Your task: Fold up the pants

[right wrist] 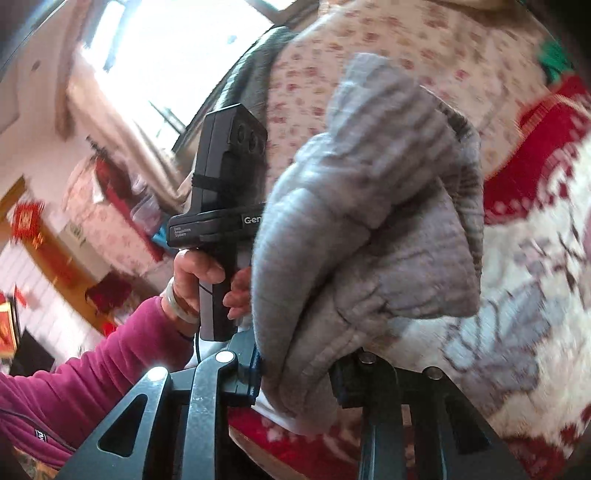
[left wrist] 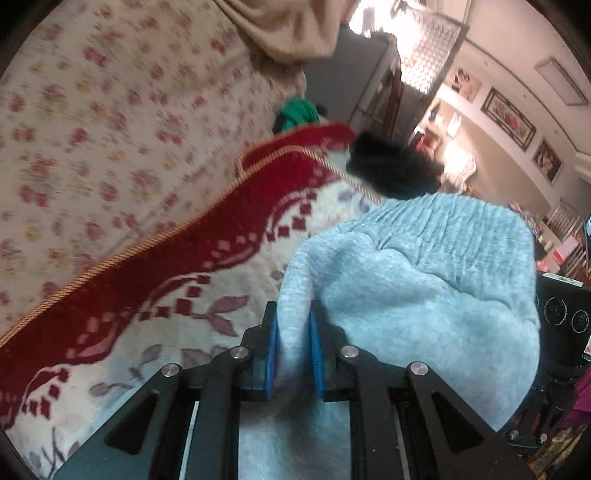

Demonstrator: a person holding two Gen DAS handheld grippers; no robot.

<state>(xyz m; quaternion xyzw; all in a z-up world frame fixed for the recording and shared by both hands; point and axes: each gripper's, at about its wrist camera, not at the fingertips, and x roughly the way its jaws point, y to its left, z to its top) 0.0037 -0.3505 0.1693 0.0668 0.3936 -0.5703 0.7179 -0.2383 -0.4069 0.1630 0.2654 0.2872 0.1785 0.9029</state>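
Observation:
The pants (left wrist: pixel 424 266) are light grey, soft and bunched, lifted above a red and cream blanket (left wrist: pixel 147 280). My left gripper (left wrist: pixel 294 332) is shut on a fold of the pants between its blue pads (left wrist: pixel 270 354). In the right wrist view the pants (right wrist: pixel 369 229) hang in a thick bundle. My right gripper (right wrist: pixel 297 373) is shut on them, and the cloth hides its fingertips. The left gripper's black handle (right wrist: pixel 218 229) shows just left of the bundle, held by a hand in a magenta sleeve (right wrist: pixel 92 376).
A floral sheet (left wrist: pixel 110 110) covers the bed beyond the blanket. A green cloth (left wrist: pixel 299 112) and a black item (left wrist: pixel 391 166) lie at the blanket's far end. A beige curtain (left wrist: pixel 288 26) hangs above. Room furniture and wall pictures (left wrist: pixel 509 118) stand to the right.

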